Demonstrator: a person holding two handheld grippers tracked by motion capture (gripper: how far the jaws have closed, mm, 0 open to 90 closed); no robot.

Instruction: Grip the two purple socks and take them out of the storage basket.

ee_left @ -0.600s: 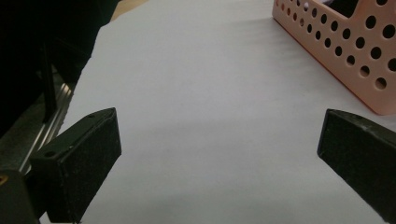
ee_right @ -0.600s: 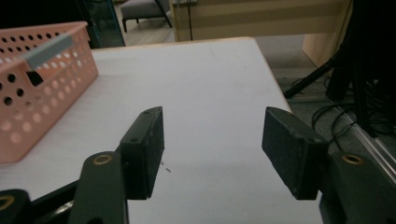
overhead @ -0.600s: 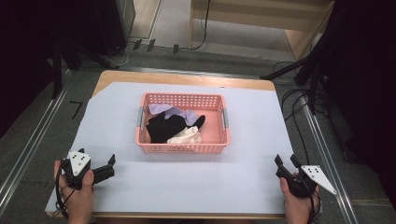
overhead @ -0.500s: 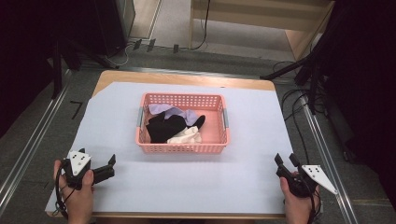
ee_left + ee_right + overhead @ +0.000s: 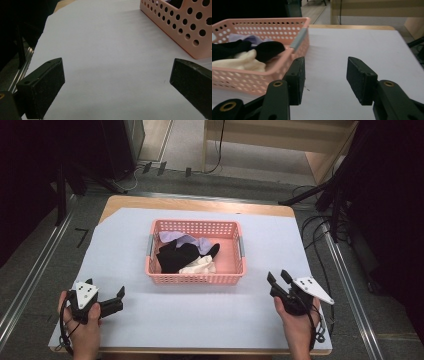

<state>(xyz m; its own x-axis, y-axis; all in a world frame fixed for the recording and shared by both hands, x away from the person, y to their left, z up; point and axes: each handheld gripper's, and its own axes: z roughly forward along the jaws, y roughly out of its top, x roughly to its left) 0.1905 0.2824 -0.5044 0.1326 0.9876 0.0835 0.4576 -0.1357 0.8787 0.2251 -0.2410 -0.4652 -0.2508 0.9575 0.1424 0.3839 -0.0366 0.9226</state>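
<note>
We hold the left tool (image 5: pixel 111 299) and right tool (image 5: pixel 276 281) with jaws apart, empty, flanking the basket (image 5: pixel 196 279) of clothes (image 5: pixel 181 255).

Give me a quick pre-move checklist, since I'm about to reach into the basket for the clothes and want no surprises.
1. Left hand-held gripper open, nothing between its jaws: ok.
2. Right hand-held gripper open, nothing held: ok.
3. Pink basket upright on the white sheet, between both hand-held grippers: ok.
4. Black garment on top and reachable: ok.
5. Cream garment and lilac garment free of the black one: cannot tell, they overlap.
6. Sheet between hand-held grippers and basket unobstructed: ok.
</note>
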